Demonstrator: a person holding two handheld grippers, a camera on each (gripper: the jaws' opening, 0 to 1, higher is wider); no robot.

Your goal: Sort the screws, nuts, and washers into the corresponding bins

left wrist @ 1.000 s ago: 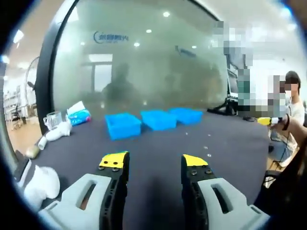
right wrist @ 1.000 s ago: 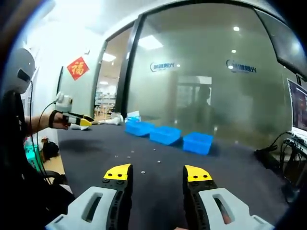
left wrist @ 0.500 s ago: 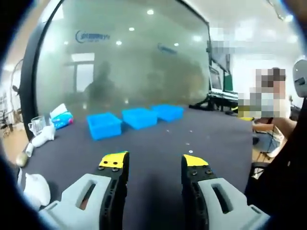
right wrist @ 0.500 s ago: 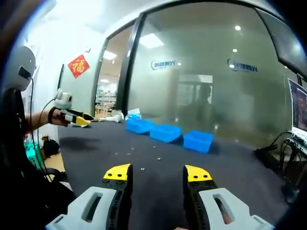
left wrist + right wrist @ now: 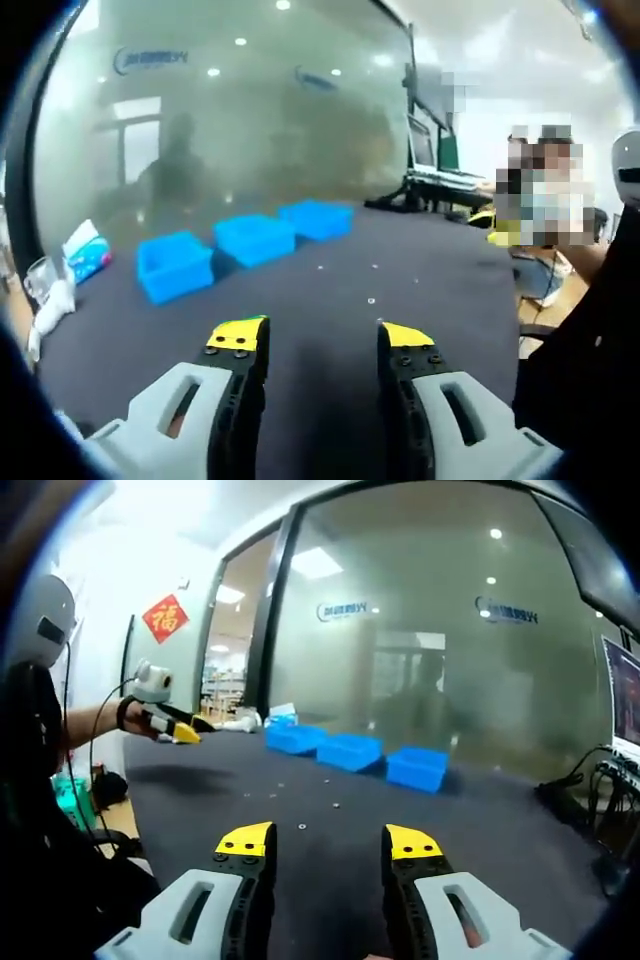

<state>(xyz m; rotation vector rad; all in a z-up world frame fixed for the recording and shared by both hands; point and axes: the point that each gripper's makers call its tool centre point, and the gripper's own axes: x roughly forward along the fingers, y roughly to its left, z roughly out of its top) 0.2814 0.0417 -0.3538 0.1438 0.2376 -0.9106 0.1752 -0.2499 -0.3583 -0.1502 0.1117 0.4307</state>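
Three blue bins stand in a row on the dark table: in the left gripper view the nearest bin, the middle bin and the far bin; in the right gripper view the same row of bins. Small metal parts lie scattered on the tabletop, seen as small parts in the right gripper view. My left gripper is open and holds nothing, hovering above the table. My right gripper is open and holds nothing. The left gripper also shows from the side in the right gripper view.
A frosted glass wall runs behind the bins. A tissue pack and white items lie at the table's left end. A monitor and cables stand at the far right corner. A person sits beside the table edge.
The left gripper view has swung so the bins shifted left in it and the tissue pack neared the edge. In the right gripper view the left gripper has moved rightward over the table.
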